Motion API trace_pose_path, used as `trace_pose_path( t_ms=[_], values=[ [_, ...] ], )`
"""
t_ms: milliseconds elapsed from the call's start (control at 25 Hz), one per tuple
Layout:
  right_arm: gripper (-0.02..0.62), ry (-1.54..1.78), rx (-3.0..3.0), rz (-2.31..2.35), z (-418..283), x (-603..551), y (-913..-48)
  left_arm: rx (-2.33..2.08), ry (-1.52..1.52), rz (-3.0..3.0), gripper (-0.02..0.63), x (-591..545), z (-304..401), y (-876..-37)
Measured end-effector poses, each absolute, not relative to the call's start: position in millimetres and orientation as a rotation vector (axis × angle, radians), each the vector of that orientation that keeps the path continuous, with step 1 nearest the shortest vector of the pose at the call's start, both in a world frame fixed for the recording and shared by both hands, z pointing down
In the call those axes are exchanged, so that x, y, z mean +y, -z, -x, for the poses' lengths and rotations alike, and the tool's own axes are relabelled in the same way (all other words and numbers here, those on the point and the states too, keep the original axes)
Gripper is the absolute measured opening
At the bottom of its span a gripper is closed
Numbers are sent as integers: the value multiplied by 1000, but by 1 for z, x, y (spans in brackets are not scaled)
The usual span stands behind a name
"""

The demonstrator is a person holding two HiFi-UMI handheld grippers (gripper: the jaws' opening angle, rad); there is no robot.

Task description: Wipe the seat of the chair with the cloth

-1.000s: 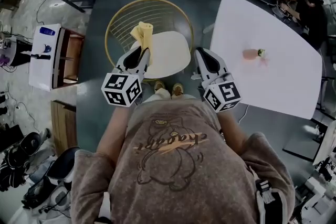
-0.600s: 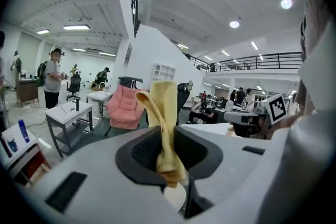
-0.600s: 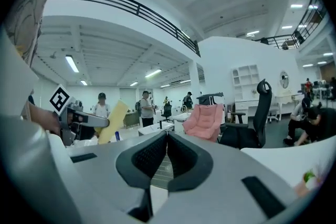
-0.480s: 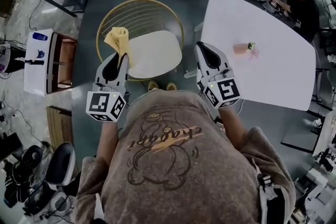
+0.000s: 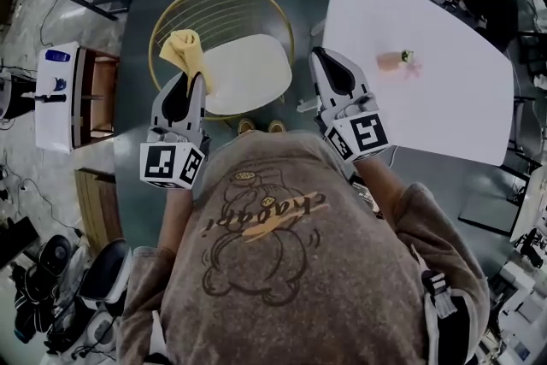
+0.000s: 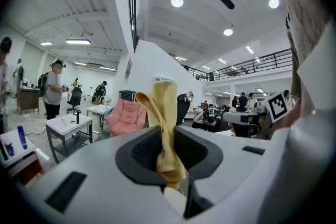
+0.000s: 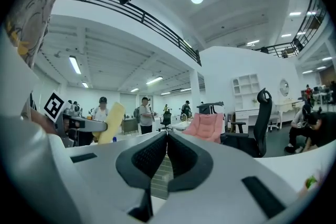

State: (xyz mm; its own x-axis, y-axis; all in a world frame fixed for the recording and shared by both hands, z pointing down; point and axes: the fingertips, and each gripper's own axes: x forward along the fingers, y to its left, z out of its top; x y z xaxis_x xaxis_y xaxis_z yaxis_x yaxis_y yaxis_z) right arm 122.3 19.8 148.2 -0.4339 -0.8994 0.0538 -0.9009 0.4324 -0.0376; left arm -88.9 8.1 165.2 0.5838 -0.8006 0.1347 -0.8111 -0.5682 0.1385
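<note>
Left gripper (image 6: 166,132) is clamped on the yellow cloth (image 6: 164,107). In the left gripper view the jaws pinch it right in the middle, and the rest sticks up past the tips in a floppy fold. From the head view the cloth sits over the left edge of the chair's white seat (image 5: 249,74), in front of the gold wire backrest (image 5: 220,8). It looks like it's in the air and not touching the seat, but I can't be sure from straight above.

Right gripper (image 7: 167,138) has its jaws pressed together with nothing between them. In the head view it's off the right side of the seat, between the chair and the white table (image 5: 444,111). A small pink thing with a green top (image 5: 396,60) sits on that table, well away from both grippers. It's too small to tell what it is.

The person's shoes (image 5: 259,126) poke out just below the front edge of the seat. A pink lounge chair (image 7: 207,126) and a black office chair (image 7: 258,122) are off in the background of the right gripper view.
</note>
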Motion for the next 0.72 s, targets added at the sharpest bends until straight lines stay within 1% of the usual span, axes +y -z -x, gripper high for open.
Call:
trace_pose_path(
  t_ms=[240,400,720],
  values=[
    [28,-144,-2685,-1638,-110,18,-155,-1403,-86,-2662,75,10,92,-165],
    [28,-171,-2727,-1546,-101,23,-170,-1468,-81,-2622,75,9,103,-177],
    [28,-169,-2724,-1595,-113,27,-172,-1480,-100,-2557,75,16,103,-195]
  ],
)
